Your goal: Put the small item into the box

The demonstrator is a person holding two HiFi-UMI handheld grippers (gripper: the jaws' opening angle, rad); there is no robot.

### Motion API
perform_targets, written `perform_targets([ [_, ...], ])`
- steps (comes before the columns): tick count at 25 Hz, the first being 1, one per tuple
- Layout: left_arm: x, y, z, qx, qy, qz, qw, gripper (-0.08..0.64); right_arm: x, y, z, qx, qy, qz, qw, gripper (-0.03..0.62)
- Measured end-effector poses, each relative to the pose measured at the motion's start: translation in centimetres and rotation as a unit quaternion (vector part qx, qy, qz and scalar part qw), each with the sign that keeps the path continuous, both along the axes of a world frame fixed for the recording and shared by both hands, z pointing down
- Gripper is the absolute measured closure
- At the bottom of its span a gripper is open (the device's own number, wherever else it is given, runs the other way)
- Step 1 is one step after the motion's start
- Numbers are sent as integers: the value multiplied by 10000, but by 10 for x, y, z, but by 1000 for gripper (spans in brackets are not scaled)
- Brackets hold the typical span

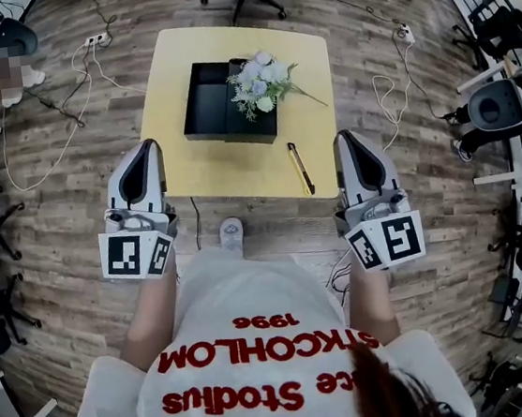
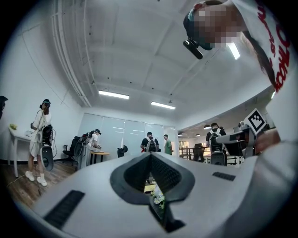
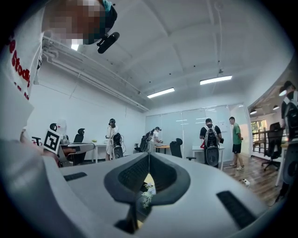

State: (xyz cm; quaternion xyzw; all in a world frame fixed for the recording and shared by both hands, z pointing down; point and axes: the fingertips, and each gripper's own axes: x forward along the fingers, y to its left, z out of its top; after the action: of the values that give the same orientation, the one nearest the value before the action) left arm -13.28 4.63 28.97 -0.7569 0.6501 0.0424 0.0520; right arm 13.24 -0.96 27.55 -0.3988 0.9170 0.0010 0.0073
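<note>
Pen (image 1: 300, 168) on table (image 1: 237, 168) — head view only

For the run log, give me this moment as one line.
stage: pick not begun | left gripper: jaws shut, empty | right gripper: jaws shut, empty | pen-like item: on table | flowers: over box right side

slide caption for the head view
Left gripper and right gripper, both shut, face a yellow table with a black box, flower bunch and pen

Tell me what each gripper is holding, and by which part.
Nothing is held. The left gripper and the right gripper are both shut and empty; the flowers and the pen-like item lie untouched on the table.
</note>
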Motion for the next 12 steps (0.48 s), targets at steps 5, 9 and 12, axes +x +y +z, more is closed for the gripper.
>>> perform_targets([
  [5,-22,-34,-1,5,27,136,9999,554,-22,-25,-4,16,-20,83,10000,586],
  [9,-34,-59,1,-21,47,288,9996,554,-33,-43,-4,-9,-7,199,9998,586],
  [12,-38,-73,5,-66,80,368,9993,554,-35,-53,-2,-91,-18,298,9995,586],
])
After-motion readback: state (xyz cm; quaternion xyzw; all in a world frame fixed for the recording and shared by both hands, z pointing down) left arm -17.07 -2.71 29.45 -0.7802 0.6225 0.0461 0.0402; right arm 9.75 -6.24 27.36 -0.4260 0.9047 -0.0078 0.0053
